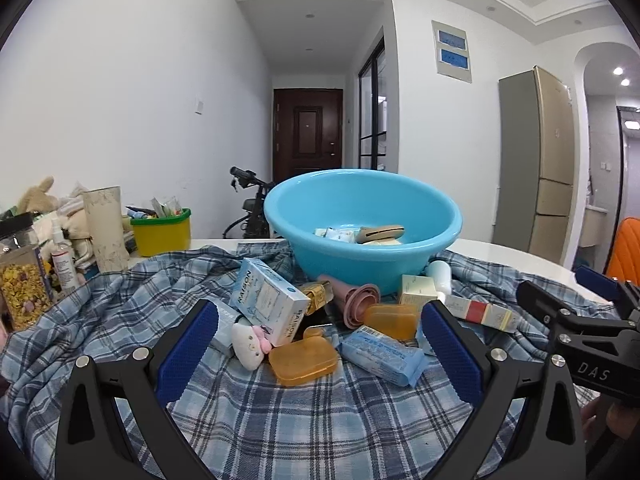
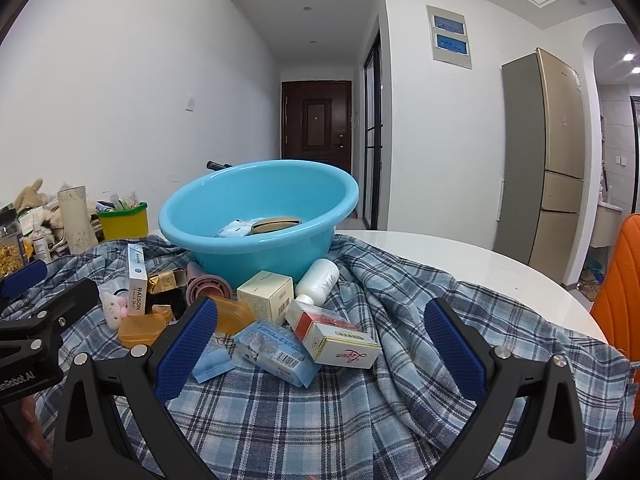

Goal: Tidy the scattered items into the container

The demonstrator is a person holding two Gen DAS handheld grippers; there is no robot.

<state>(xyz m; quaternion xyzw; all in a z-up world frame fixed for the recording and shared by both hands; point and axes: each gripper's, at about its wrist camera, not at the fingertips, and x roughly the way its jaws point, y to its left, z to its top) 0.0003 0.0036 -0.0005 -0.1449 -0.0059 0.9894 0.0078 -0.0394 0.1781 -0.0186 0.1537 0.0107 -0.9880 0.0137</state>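
Note:
A light blue basin stands on a blue plaid cloth and holds a tan case and small packets. Scattered before it lie a RAISON box, an orange soap case, a blue tissue pack, a white plush toy, a pink cup stack, a white bottle and a red-and-white box. My left gripper is open over the pile, empty. My right gripper is open, empty, above the boxes.
At the back left stand a yellow tub, a tall beige tumbler, a spray bottle and a snack jar. The white round table shows at the right, with an orange chair beyond it.

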